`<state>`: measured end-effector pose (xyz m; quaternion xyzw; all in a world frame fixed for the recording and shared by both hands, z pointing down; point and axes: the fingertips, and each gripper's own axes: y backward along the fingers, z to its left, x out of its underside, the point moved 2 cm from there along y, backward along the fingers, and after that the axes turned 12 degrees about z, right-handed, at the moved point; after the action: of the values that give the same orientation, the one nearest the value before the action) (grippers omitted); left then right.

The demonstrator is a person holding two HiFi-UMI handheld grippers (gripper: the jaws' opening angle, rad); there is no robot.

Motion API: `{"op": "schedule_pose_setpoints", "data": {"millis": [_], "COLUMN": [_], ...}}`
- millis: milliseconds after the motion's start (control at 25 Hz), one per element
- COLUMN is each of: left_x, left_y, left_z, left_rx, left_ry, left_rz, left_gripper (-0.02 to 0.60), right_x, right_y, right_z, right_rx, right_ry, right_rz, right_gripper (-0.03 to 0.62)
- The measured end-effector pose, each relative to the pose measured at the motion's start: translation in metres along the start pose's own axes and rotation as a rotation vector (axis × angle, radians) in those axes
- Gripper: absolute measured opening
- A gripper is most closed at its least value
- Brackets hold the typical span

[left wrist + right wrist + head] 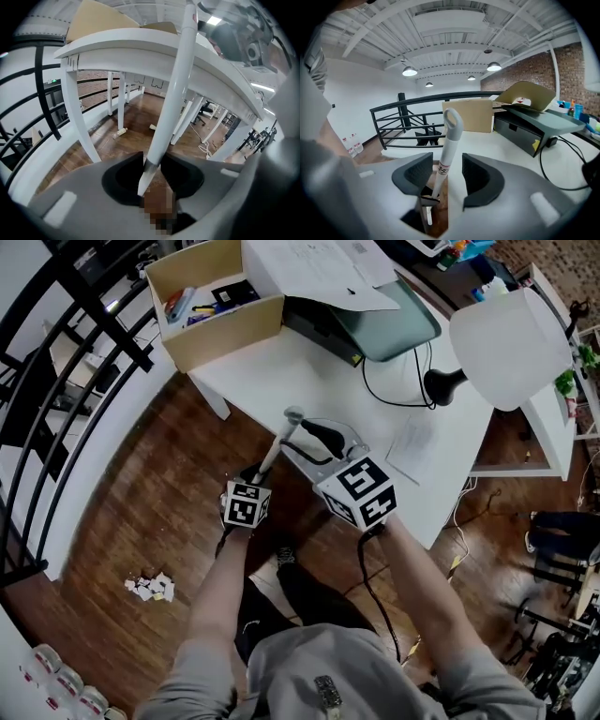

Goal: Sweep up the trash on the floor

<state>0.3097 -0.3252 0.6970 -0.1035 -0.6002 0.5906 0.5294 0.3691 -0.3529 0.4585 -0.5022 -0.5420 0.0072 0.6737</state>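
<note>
Left hand-held gripper (pixel 152 169) pinched the white tubular broom handle (pixel 277 446). Right hand-held gripper (pixel 446 174) stood spread around its looped upper end, pads clear. Crumpled white paper trash (pixel 150 588) lay on brown wooden floor (pixel 141 512), well apart

Paper scraps (pixel 150 588) on wooden floor (pixel 131 512)

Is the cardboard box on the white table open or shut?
Open. In the head view the cardboard box has no lid over its top, and small things lying inside it show.
</note>
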Motion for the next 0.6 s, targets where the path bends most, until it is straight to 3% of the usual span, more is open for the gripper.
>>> {"op": "schedule_pose_setpoints", "data": {"millis": [240,600], "left_x": [-0.001,0.003], "left_y": [-0.004,0.012], "left_z": [-0.003,-0.015], "left_rx": [0.007,0.048], "left_ry": [0.028,0.036], "left_rz": [-0.005,-0.012], "left_gripper": [0.127,0.175], "right_x": [0.015,0.042], "right_y": [0.029,0.054], "right_z": [-0.003,0.000], "right_rx": [0.024,0.063], "right_ry": [-0.118,-0.169], "right_rz": [-0.048,-0.026], "right_gripper": [0.175,0.121]}}
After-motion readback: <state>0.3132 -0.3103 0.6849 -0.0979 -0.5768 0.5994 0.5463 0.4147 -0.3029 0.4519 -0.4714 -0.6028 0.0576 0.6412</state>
